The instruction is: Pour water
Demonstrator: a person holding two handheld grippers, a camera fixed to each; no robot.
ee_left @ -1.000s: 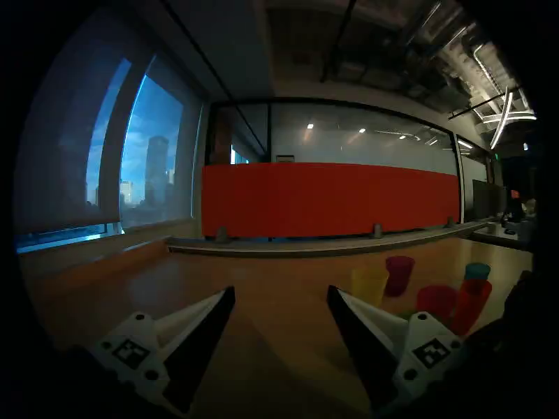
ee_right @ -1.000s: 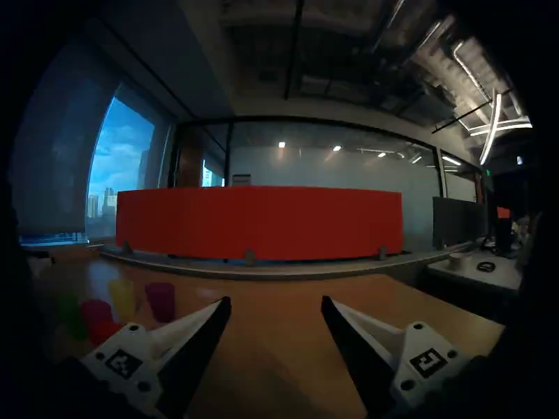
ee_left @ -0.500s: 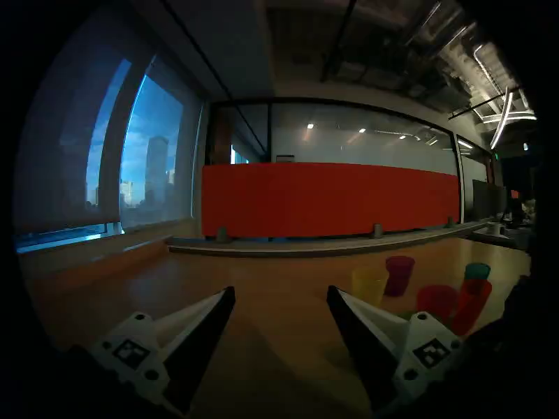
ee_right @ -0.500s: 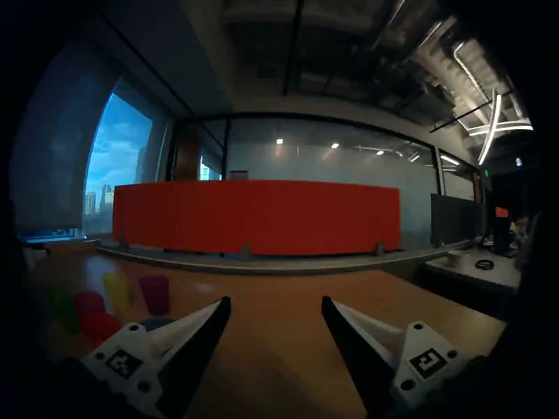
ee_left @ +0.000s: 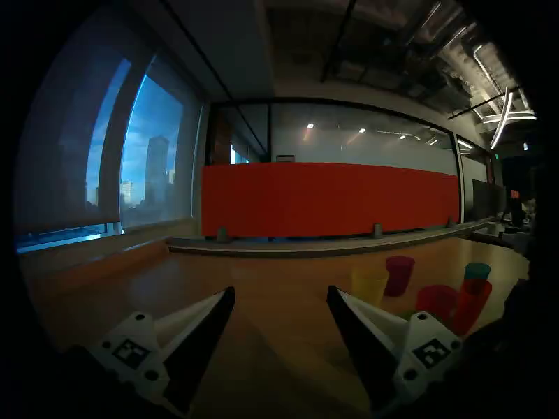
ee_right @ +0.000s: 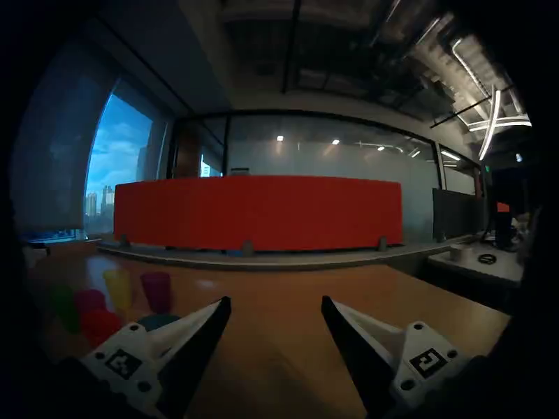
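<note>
A cluster of coloured plastic cups stands on the wooden table. In the left gripper view I see a yellow cup (ee_left: 368,285), a magenta cup (ee_left: 399,274), a red cup (ee_left: 437,301), and a teal cup (ee_left: 476,271) atop an orange-red one (ee_left: 469,305), all to the right of my open left gripper (ee_left: 280,296). In the right gripper view the same cups sit at the left: yellow cup (ee_right: 118,288), magenta cup (ee_right: 156,290), red cups (ee_right: 96,321), a green cup (ee_right: 65,305), a teal cup (ee_right: 159,322). My right gripper (ee_right: 275,306) is open with nothing between its fingers.
The wooden table (ee_left: 279,279) runs to a long red partition (ee_left: 328,199) at its far edge. Tall windows (ee_left: 143,167) line the left. A second desk (ee_right: 475,269) with small items stands at the right in the right gripper view.
The right gripper view has risen and tilted slightly, so the cups sit a bit lower-left and the teal cup has come into sight. The left gripper has hardly moved.
</note>
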